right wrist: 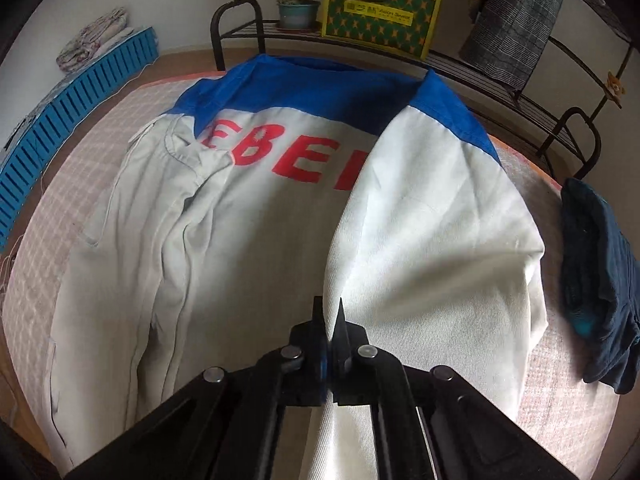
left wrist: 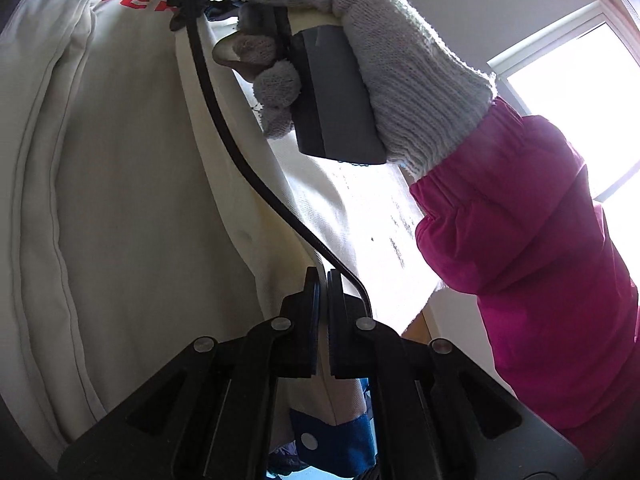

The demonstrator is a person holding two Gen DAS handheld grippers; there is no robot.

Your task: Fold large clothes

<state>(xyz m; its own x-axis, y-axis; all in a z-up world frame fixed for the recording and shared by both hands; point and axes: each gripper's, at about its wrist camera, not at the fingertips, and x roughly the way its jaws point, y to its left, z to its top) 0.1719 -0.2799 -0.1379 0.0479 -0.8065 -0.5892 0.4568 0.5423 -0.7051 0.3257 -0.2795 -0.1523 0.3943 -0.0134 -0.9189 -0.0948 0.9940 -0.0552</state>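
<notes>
A large white jacket (right wrist: 256,232) with a blue yoke and red letters lies back-up on the bed. Its right side is folded over the middle. My right gripper (right wrist: 329,312) is shut on the edge of that folded white panel. In the left wrist view the jacket (left wrist: 132,184) fills the left half, and my left gripper (left wrist: 323,276) is shut on a raised edge of it. The right gripper's grey handle (left wrist: 340,96) shows above, held by a gloved hand (left wrist: 384,40).
A checked bed cover (right wrist: 80,168) lies under the jacket. A dark blue garment (right wrist: 600,280) lies at the bed's right edge. A blue slatted crate (right wrist: 72,104) is at left. A black metal rail (right wrist: 240,28) holds a plant pot and a yellow bag (right wrist: 380,12).
</notes>
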